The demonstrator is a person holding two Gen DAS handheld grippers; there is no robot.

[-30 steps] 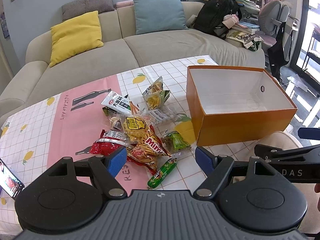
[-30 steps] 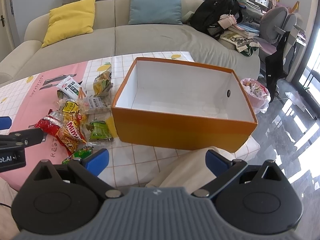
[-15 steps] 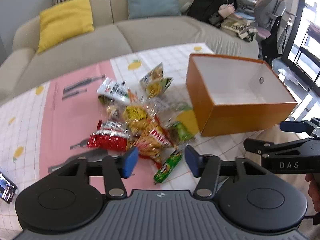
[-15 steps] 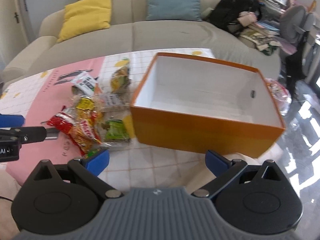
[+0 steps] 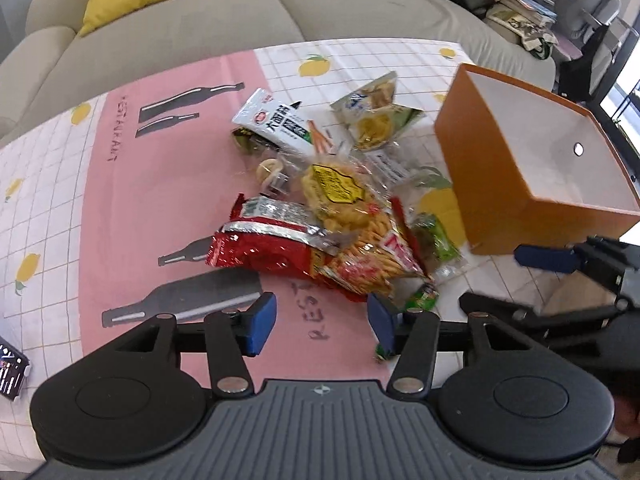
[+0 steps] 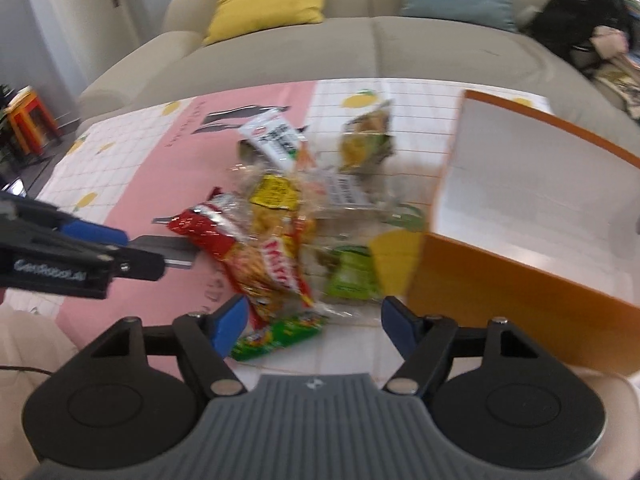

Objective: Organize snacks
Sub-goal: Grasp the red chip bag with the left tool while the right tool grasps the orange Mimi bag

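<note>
Change: both claws have dropped in closer over the snack pile (image 5: 332, 216) since a second ago; the sofa has slid out of view and the packets now fill both views.
Left claw (image 5: 316, 322): released, jaws easing a little wider, nothing between them but bare pink cloth; the red foil bag (image 5: 260, 246) lies just ahead.
Right claw (image 6: 308, 326): released but closing in, pads not pressing yet; the green stick packet (image 6: 276, 338) lies between them, nearer its left pad.
Snacks: heaped mid-desk, just left of the orange box (image 5: 492, 200), none inside it.
Box: open, white interior bare, standing toward the desk's right edge.
Meaning: sorting hasn't started; my guess is the green stick gets lifted first, then the red bag.
Writing, snacks: the white pouch (image 5: 280, 124) carries Chinese characters; the stick-biscuit bag (image 5: 368, 264) has red lettering, too blurred to read.
Writing, cloth: the tablecloth (image 5: 120, 200) says "RESTAURANT" beside the bottle drawings.
Writing, tools: the left claw's arm shows white lettering in the right view, unreadable.
</note>
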